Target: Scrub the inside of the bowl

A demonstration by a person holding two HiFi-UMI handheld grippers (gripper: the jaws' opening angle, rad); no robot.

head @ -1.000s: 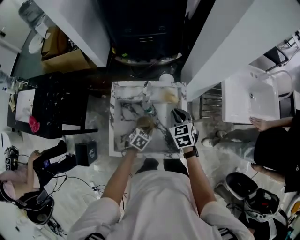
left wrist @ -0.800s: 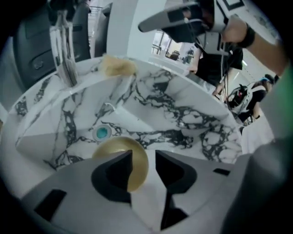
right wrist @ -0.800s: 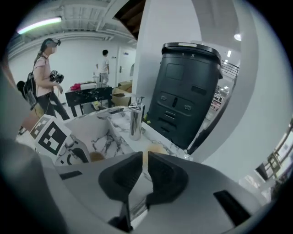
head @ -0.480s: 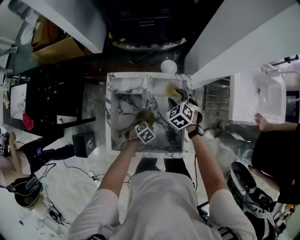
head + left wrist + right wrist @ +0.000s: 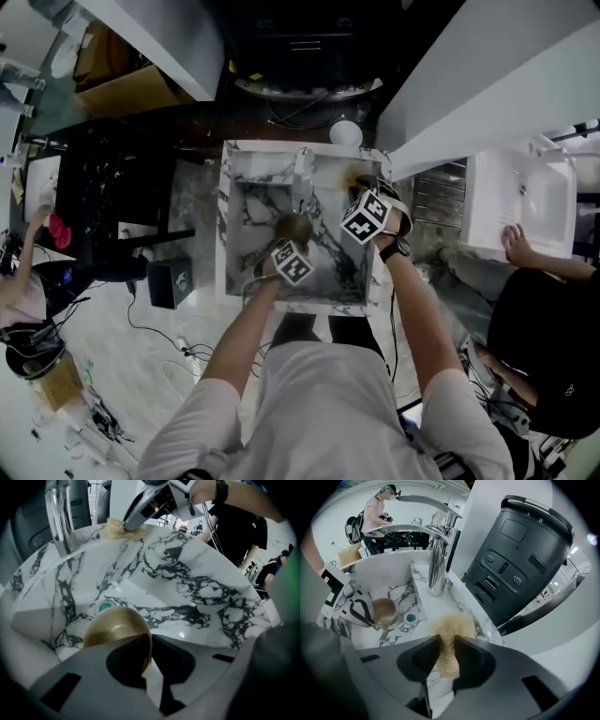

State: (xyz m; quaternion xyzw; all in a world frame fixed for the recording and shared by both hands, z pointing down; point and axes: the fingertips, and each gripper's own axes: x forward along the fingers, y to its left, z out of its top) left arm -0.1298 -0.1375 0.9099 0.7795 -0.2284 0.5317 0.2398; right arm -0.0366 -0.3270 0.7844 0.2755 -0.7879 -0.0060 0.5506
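- The left gripper [image 5: 149, 641] is closing its jaws on the rim of the bowl [image 5: 115, 629]. One jaw is inside and one outside, with the wall pinched between them. I think the rim was chosen because this grip leaves the hollow free for scrubbing.
- The right gripper [image 5: 446, 641] is closing its jaws on the scrubber [image 5: 450, 624], a tan fibrous pad. Its near end is squeezed between the pads and the rest fans out past the tips.
- The bowl is gold and tipped on its side, low in the sink [image 5: 187, 569] and near the drain [image 5: 104, 605]. In the right gripper view its mouth faces that gripper, which looks like a way of presenting the inside to the scrubbing hand.
- Keeping the bowl over the basin probably lets any water or dirt run to the drain, not onto the floor.
- The scrubber lies on the ledge [image 5: 461, 603] at the back of the sink, just beside the foot of the tap [image 5: 437, 569]. That is a natural place to park it, within reach. I cannot tell whether it has left the surface.
- The scrubber and bowl are well apart, so scrubbing has not begun and this step is the pick-up.
- Next, the scrubber has to be carried down past the tap and into the bowl's mouth.
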